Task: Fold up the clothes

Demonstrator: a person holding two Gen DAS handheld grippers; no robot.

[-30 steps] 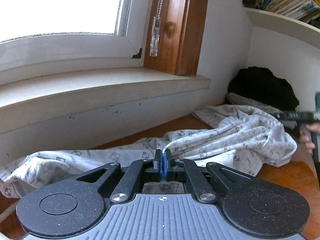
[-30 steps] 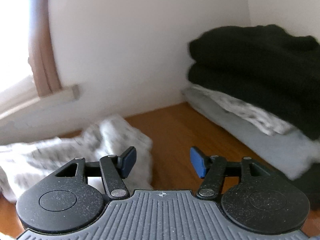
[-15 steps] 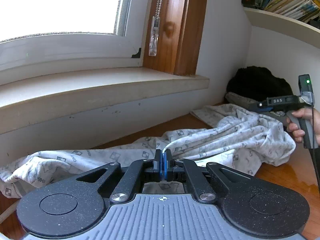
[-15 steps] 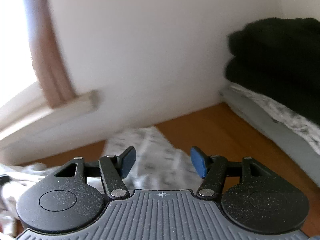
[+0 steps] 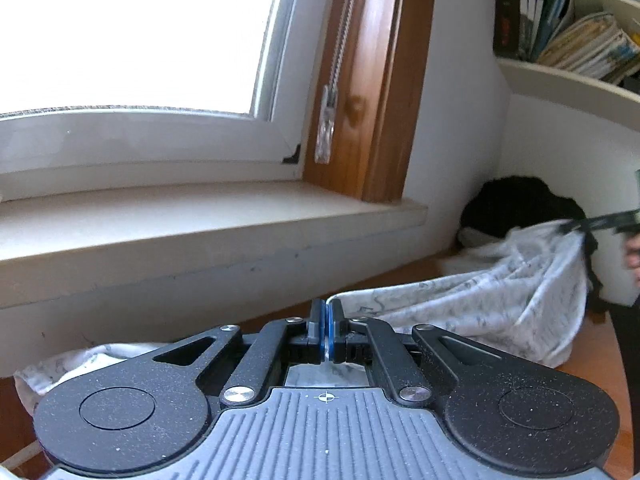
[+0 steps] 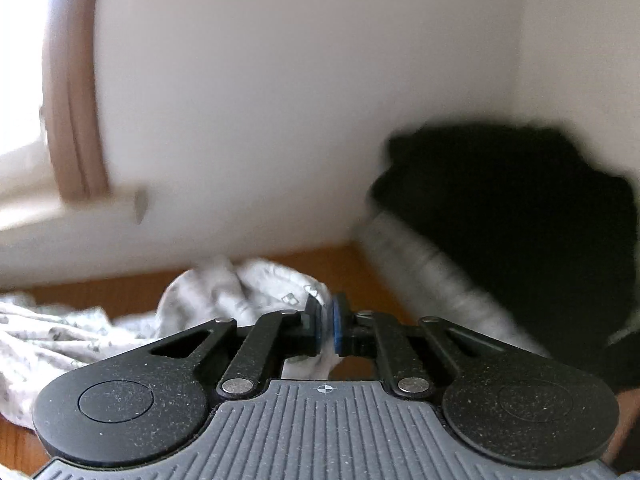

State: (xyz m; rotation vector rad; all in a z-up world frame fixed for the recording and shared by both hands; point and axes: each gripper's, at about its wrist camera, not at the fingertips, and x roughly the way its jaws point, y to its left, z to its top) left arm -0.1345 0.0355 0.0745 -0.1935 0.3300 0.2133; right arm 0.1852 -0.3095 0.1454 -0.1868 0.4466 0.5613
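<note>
I have both grippers clamped on the same garment, a white patterned cloth lying crumpled across the wooden table below the window sill. My left gripper has its blue pads pressed together with only a thin edge of the fabric showing between them; what sits deeper in the pinch is hidden by the fingers themselves. From this camera the cloth runs away to the right and rises into a peak, where my right gripper shows only as a dark, smeared bar at the frame edge, with a blurred bit of the hand behind it. I cannot read its jaws from here.

The right wrist view settles that: the right gripper's pads are nearly together with a white fold of the cloth caught between them, and more fabric hangs just below the fingers. The rest of the garment trails off to the left over the table, its far end cut off by the gripper body. This picture is heavily blurred, so the print is hard to make out.

In the corner beyond, a black garment sits on top of a grey folded piece; their edges are smeared and the right side is cut off. Books on a shelf show at the upper right of the left view, only partly in frame.
</note>
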